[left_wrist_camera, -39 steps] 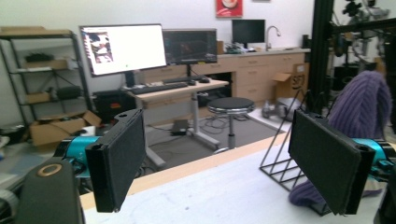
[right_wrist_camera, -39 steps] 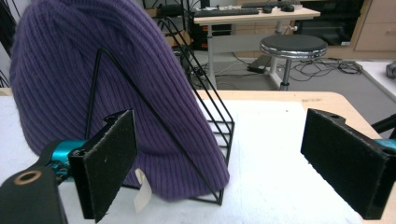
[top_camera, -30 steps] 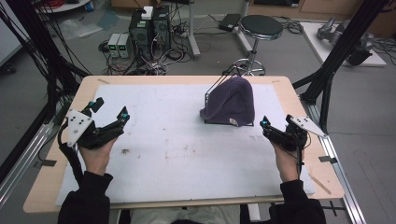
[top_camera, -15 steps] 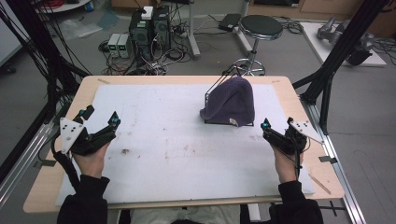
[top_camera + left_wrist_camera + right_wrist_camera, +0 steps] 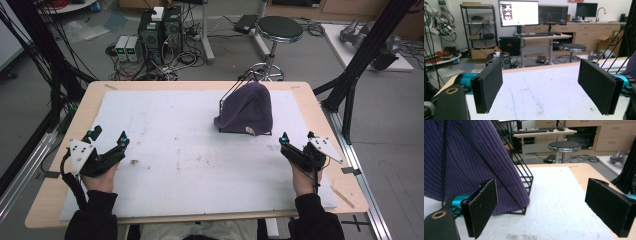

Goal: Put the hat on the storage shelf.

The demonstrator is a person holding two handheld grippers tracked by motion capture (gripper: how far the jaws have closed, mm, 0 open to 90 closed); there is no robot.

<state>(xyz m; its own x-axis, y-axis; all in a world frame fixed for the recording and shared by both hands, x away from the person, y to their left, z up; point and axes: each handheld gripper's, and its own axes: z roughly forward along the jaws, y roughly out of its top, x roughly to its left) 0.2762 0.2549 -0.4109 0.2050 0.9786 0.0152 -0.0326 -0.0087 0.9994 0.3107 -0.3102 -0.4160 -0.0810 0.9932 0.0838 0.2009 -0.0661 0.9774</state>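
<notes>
Between my left gripper and my right gripper the white foam mat lies bare, so either could sweep across it freely. The one obstacle is the purple knitted beanie draped over a black wire stand, just ahead of my right gripper's spread jaws, towards the table's far edge.

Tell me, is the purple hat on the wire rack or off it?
On it. The purple hat drapes over the black wire rack, whose bars cross the knit.
</notes>
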